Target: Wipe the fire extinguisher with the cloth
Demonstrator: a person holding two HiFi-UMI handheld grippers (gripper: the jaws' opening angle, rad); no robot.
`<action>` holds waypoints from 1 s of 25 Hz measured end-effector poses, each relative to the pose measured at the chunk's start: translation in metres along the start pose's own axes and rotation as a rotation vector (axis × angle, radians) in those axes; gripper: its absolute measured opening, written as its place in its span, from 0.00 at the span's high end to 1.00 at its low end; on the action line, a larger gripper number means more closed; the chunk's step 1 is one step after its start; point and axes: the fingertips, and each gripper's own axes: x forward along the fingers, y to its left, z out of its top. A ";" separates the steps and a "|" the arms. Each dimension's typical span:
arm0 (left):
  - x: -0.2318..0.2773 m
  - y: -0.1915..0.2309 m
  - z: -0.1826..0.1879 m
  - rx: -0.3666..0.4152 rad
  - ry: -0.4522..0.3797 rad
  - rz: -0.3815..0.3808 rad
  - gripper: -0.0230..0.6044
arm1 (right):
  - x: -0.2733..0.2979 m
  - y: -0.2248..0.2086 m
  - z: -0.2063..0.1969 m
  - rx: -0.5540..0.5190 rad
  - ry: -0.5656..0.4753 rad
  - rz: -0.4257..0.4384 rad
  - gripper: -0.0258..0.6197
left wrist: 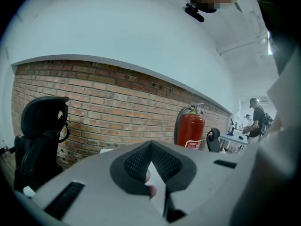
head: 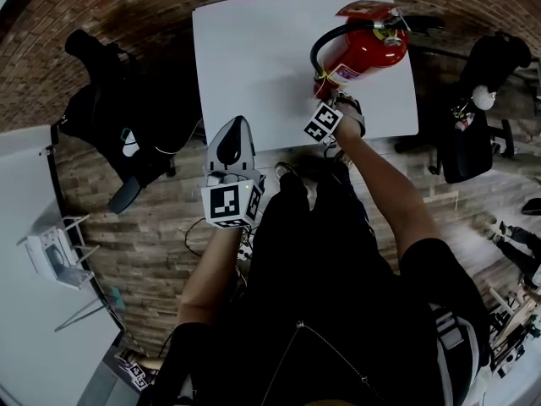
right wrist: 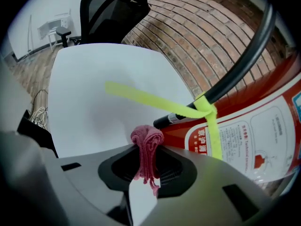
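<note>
On the white tabletop (head: 254,66), toward its far right corner, stands the red fire extinguisher (head: 363,53), upright, w/ a black hose (head: 315,53) curving down its left side from the valve at the top. R tongs (right wrist: 146,150) are low down at the extinguisher's near side, by the base, marker cube riding just behind them. R gripper view: tongs clamped tight on a pink cloth (right wrist: 146,138), folded & bunched. A rounded wad pokes out past the tips and a frayed end hangs back betw. the pads. Cloth is just beside the hose end and the red body w/ its white label (right wrist: 249,135); can't tell if it actually touches either. A yellow-green strap (right wrist: 207,112) is knotted round the hose, one tail trailing off left above the tabletop, the other hanging down across the label.

L tongs (left wrist: 151,147) hang over the near edge of the tabletop, left of centre, well apart from the extinguisher. L gripper view: tips pressed together to a point, nothing betw. them, aimed toward a brick wall (left wrist: 108,107) w/ the extinguisher off to the right.

Black office chair (head: 101,100) stands left of the tabletop. Far right in the L gripper view, people (left wrist: 256,119) stand by a desk, small & far off
</note>
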 end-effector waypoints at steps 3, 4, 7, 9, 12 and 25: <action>-0.003 0.001 0.000 -0.004 -0.004 0.002 0.95 | -0.011 -0.007 0.002 0.002 -0.008 -0.009 0.80; -0.004 0.001 0.000 -0.004 -0.006 0.001 0.95 | -0.015 -0.009 0.003 -0.001 -0.010 -0.012 0.80; -0.006 -0.002 0.005 -0.003 -0.016 -0.005 0.95 | -0.025 -0.013 0.002 -0.010 -0.013 -0.024 0.80; -0.007 -0.004 0.009 -0.001 -0.026 -0.012 0.95 | -0.031 -0.017 0.002 -0.011 -0.014 -0.034 0.80; -0.009 -0.006 0.014 0.001 -0.038 -0.018 0.95 | -0.042 -0.023 0.003 -0.009 -0.022 -0.047 0.80; -0.017 -0.011 0.033 0.007 -0.083 -0.028 0.95 | -0.087 -0.048 0.005 -0.075 -0.032 -0.112 0.80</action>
